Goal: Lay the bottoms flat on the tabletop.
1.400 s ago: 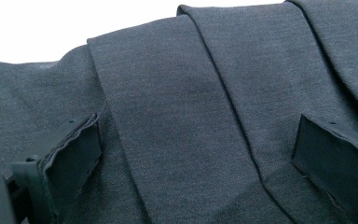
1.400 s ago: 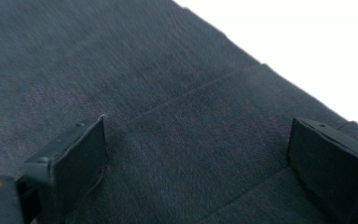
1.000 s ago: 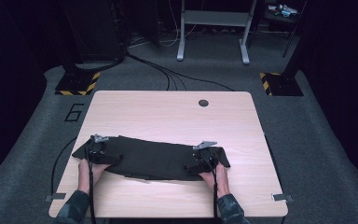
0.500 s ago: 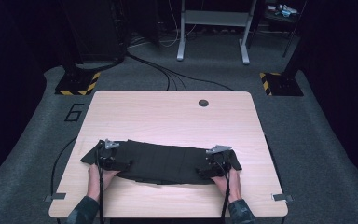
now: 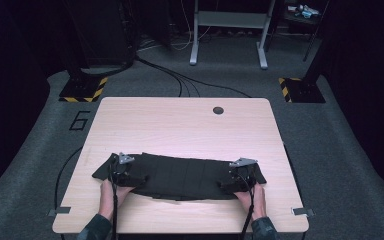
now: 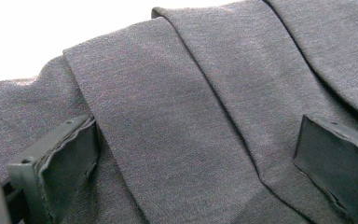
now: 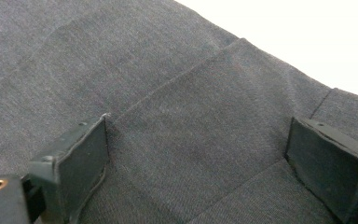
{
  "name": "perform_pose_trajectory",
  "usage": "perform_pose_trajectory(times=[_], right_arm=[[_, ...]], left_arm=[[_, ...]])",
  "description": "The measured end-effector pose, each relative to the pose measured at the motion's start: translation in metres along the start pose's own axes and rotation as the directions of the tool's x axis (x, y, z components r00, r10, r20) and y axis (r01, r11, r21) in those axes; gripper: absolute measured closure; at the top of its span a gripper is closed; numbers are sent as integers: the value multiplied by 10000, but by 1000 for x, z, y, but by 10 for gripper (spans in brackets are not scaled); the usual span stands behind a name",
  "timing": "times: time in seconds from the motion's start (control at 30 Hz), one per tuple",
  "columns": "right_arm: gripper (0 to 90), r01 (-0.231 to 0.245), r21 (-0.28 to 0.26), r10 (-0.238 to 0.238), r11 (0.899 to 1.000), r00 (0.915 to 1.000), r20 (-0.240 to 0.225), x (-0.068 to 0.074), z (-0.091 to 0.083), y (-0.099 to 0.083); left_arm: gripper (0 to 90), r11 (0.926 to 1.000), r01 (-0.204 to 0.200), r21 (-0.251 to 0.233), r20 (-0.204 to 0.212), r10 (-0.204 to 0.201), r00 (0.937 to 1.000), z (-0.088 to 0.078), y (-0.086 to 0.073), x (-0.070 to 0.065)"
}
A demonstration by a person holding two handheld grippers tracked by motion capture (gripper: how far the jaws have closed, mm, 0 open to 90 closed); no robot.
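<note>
Right now we've got the dark cloth (image 5: 185, 175) lying flat w/ folds along the near edge of the table (image 5: 180, 125). Left gripper (image 6: 196, 154) and right gripper (image 7: 198, 154) sit on its two ends, jaws spread wide, gripping nothing.

High view sits above the person's edge of the tabletop (image 5: 180, 125), facing forward and down, far enough back to take in the whole surface and the floor beyond. Left gripper view rides the left tool (image 6: 196, 154), looking along its jaws, pressed right up close to the dark cloth (image 6: 177, 93). Right gripper view does likewise on the right tool (image 7: 196, 163). All three share that cloth, each tool view at one end of it
</note>
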State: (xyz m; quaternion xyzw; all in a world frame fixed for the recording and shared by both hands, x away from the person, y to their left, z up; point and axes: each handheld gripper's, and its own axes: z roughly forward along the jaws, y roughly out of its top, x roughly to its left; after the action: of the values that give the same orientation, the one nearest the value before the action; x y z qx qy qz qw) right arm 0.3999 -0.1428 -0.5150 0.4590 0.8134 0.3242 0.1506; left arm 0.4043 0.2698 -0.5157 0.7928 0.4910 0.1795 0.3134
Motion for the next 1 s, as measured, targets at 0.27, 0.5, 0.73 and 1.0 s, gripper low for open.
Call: perform_pose_trajectory(times=[0.27, 0.5, 0.73, 1.0], right_arm=[[58, -136, -10, 136, 9999, 9998, 122, -7, -5, -5], [59, -410, -117, 411, 9991, 9990, 171, -12, -9, -8], [75, -327, -940, 350, 9950, 9991, 230, -9, -43, -6], [112, -846, -1519, 911, 9848, 9952, 365, -3, -79, -32]], left_arm=[[3, 9999, -81, -66, 129, 82, 9999, 0, -1, -11], [12, 9990, -154, -417, 418, 172, 9990, -9, -2, -10], [39, 9874, 637, -1450, 334, -594, 9977, -51, -16, 9], [82, 9903, 502, -1294, 489, -441, 9978, -67, -41, 7]])
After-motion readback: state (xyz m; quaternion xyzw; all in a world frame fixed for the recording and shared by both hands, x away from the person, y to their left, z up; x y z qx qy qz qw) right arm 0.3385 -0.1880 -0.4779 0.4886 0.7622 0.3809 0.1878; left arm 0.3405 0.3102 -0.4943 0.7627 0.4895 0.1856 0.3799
